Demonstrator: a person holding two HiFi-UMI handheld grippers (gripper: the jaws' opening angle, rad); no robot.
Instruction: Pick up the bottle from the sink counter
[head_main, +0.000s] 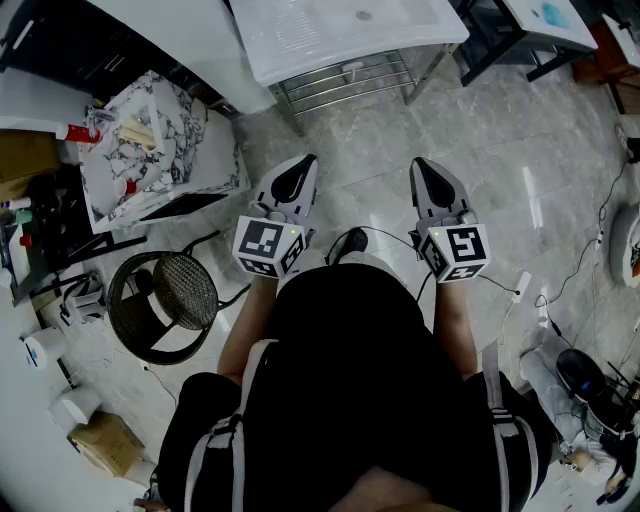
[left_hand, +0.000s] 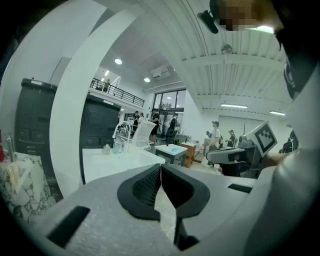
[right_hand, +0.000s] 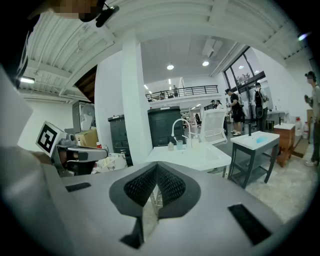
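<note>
Over open marble floor (head_main: 380, 140), head view: left gripper (head_main: 303, 165) and right gripper (head_main: 420, 168) hover short of the sink counter (head_main: 300, 45) edge. Left gripper view: jaws clenched, empty. Right gripper view: jaws clenched, empty; bottle (right_hand: 171, 145) stands on the counter beside the faucet (right_hand: 176, 125).

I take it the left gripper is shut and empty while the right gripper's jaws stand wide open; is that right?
Not quite: the right gripper is shut too, jaws together with nothing between them, as the right gripper view shows. The left gripper is shut and empty.
</note>
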